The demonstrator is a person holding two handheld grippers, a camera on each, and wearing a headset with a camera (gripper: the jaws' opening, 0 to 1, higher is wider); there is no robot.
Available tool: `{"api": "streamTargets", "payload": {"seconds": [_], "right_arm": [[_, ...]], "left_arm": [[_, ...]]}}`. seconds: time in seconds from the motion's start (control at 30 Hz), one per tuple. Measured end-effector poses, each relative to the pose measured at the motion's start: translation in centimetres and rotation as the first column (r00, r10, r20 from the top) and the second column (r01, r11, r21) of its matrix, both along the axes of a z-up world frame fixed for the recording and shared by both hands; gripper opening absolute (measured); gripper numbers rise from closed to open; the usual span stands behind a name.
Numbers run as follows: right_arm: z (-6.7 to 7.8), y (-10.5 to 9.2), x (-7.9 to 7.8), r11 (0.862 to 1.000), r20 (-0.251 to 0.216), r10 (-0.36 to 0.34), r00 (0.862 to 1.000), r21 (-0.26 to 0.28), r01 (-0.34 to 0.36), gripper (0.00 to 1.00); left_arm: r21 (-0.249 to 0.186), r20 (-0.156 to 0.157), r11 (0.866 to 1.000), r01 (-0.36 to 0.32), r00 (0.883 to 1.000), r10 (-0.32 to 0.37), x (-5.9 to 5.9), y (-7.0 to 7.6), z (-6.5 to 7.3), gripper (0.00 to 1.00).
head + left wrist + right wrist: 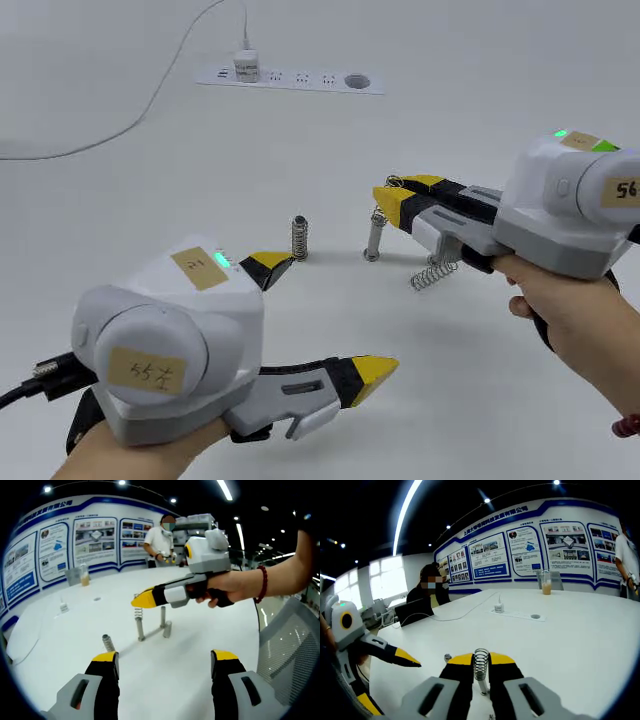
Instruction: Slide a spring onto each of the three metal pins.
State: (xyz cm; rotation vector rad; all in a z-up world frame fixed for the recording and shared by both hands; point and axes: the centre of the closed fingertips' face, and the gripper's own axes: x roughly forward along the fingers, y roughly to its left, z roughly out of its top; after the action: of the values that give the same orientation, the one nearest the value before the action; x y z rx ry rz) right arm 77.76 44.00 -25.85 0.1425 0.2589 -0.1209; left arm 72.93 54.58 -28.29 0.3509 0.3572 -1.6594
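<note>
My right gripper (396,196) (480,661) is shut on a spring (480,664) held over the top of an upright metal pin (374,238) (140,628). In the left gripper view that spring (138,613) sits around the pin's top. Left of it stands a second pin wearing a spring (299,238) (107,642). Behind stands a bare pin (162,616). A loose spring (433,273) lies on the table under the right gripper. My left gripper (322,315) (165,656) hovers open and empty, nearer me than the pins.
A white power strip (290,78) with a plugged charger (246,66) and a cable lies at the far side of the white table (120,200). People sit and stand beyond the table (427,592) (160,542).
</note>
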Motion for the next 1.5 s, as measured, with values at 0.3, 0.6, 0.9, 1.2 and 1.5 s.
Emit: {"api": "streamTargets", "payload": {"seconds": [0.3, 0.6, 0.9, 1.2, 1.5], "right_arm": [[-1.1, 0.5, 0.0, 0.999, -0.043, 0.011, 0.999, -0.033, -0.013, 0.12], [-2.0, 0.7, 0.0, 0.999, -0.071, 0.012, 0.997, -0.047, -0.016, 0.12], [-3.3, 0.9, 0.0, 0.999, -0.108, 0.014, 0.994, -0.042, -0.019, 0.12], [-4.5, 1.1, 0.0, 0.999, -0.138, 0.013, 0.99, -0.04, -0.019, 0.12], [-5.2, 1.1, 0.0, 1.0, -0.155, 0.007, 0.988, -0.028, -0.011, 0.12]], "left_arm": [[0.002, 0.001, 1.0, -0.017, 1.0, 0.017, 0.3, 0.1, -0.1, 0.78], [0.012, 0.0, 1.0, -0.018, 1.0, 0.018, 0.4, 0.2, -0.2, 0.77], [0.013, 0.002, 1.0, -0.019, 1.0, 0.019, 0.4, 0.2, -0.2, 0.76], [0.017, 0.007, 1.0, -0.02, 1.0, 0.02, 0.5, 0.3, -0.2, 0.76], [0.019, 0.008, 1.0, -0.017, 1.0, 0.017, 0.5, 0.3, -0.3, 0.75]]}}
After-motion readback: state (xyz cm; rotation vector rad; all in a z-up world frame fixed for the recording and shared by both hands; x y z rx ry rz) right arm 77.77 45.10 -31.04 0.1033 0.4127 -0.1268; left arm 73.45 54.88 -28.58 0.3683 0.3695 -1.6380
